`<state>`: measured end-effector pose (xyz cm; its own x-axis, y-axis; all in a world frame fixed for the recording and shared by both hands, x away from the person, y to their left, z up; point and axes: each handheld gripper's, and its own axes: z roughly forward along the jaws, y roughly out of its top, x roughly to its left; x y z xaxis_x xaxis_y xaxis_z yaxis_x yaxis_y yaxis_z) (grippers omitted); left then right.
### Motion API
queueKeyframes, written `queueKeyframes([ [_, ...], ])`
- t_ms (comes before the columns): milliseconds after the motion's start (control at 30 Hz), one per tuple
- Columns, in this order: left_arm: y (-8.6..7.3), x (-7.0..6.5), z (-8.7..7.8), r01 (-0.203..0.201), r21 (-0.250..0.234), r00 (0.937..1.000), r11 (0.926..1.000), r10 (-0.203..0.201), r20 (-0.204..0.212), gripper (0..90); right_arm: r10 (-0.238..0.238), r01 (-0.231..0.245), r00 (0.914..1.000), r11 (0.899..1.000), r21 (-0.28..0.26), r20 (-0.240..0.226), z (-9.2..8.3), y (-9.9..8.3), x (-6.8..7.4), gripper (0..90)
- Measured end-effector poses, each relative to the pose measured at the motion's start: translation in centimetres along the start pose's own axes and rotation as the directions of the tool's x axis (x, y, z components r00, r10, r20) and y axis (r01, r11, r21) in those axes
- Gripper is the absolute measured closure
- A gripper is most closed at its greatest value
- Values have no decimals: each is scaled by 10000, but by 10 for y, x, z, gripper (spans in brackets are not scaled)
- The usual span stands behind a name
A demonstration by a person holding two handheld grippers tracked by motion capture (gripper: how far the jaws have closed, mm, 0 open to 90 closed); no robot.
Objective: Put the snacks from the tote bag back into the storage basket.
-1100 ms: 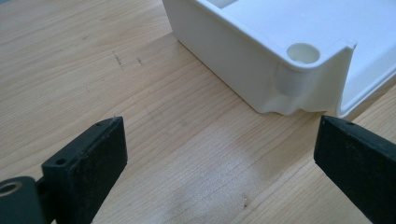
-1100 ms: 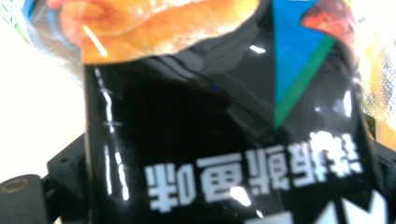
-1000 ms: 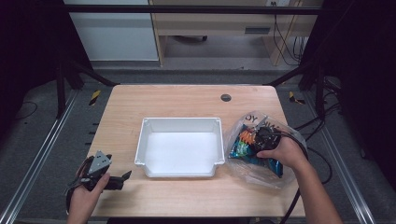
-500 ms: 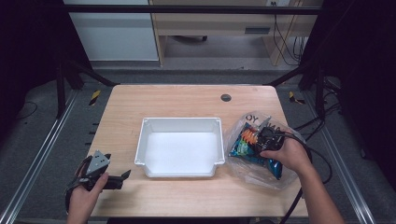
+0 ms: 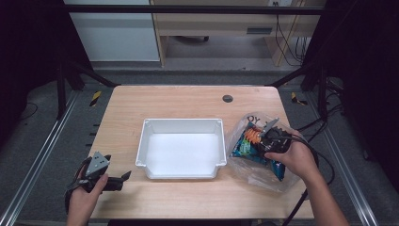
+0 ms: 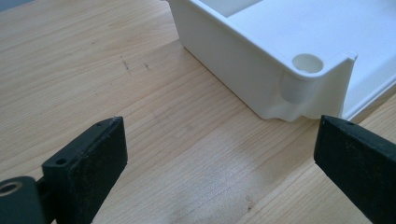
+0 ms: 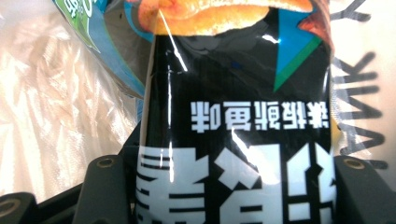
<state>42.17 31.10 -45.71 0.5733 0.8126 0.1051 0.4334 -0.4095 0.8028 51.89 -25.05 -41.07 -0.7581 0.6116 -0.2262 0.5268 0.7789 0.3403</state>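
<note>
1. My right gripper has just been closing, now clamping the black snack packet inside the clear plastic bag, ready to transfer
2. Left gripper waits open on the tabletop beside the empty white bin

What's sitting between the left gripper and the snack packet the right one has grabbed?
In the high view, the empty white bin sits between the left gripper and the snack packet; otherwise just bare table.
</note>
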Motion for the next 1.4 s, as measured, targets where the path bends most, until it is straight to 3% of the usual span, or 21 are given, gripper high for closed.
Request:
queueKeyframes([
  [400, 0, 0, 0, 8, -11, 10000, 10000, -8, -1, 23, 109, -100, 9996, 9993, -373, 246, -13, -7, 3, 407],
  [733, 0, 1, -1, 17, -76, 10000, 10000, -17, -51, 23, 360, -316, 9987, 9932, -1117, 373, -28, -11, 9, 409],
  [1000, 0, 1, -1, 39, -124, 9999, 9999, -41, -126, 23, 175, -113, 9992, 9867, -1619, 371, -39, -9, 16, 409],
  [1400, 0, 1, -2, 27, -177, 9999, 9998, -30, -153, 23, 169, -73, 9987, 9814, -1921, 483, -46, -9, 21, 412],
])
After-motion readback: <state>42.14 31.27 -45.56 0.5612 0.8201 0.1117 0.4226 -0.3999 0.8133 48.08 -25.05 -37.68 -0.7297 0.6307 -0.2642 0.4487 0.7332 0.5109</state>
